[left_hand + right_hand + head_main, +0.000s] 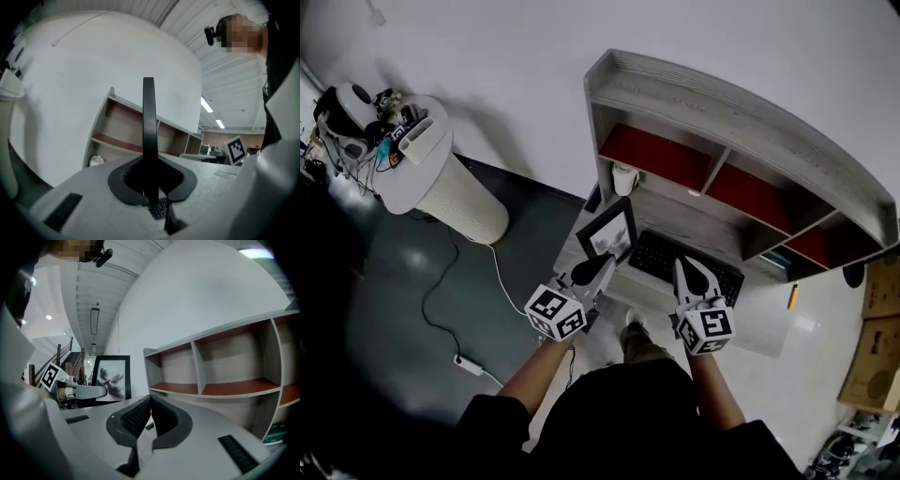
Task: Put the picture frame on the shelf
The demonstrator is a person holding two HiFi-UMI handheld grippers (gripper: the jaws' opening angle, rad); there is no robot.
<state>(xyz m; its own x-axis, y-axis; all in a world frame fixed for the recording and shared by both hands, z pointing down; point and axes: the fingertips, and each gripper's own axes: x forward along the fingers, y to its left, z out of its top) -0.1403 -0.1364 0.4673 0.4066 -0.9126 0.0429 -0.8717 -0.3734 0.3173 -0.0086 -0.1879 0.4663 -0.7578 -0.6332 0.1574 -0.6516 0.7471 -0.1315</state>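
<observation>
Two grippers are out ahead of me over the surface (694, 225). Far left, on the floor: a white ribbed cylinder (455, 192) with headphones (347, 117) on top (cables trail off it). My left gripper (592, 270): jaws clamped on the picture frame (609, 234), which stands upright at the surface's left front, edge-on to that gripper's view. I cannot tell whether its bottom edge touches down. The keyboard (661, 253) lies under both tips. My right gripper (686, 274): jaws together, nothing between them. Beyond is the shelf (750, 122) with red-floored compartments. The frame is in none of them.
</observation>
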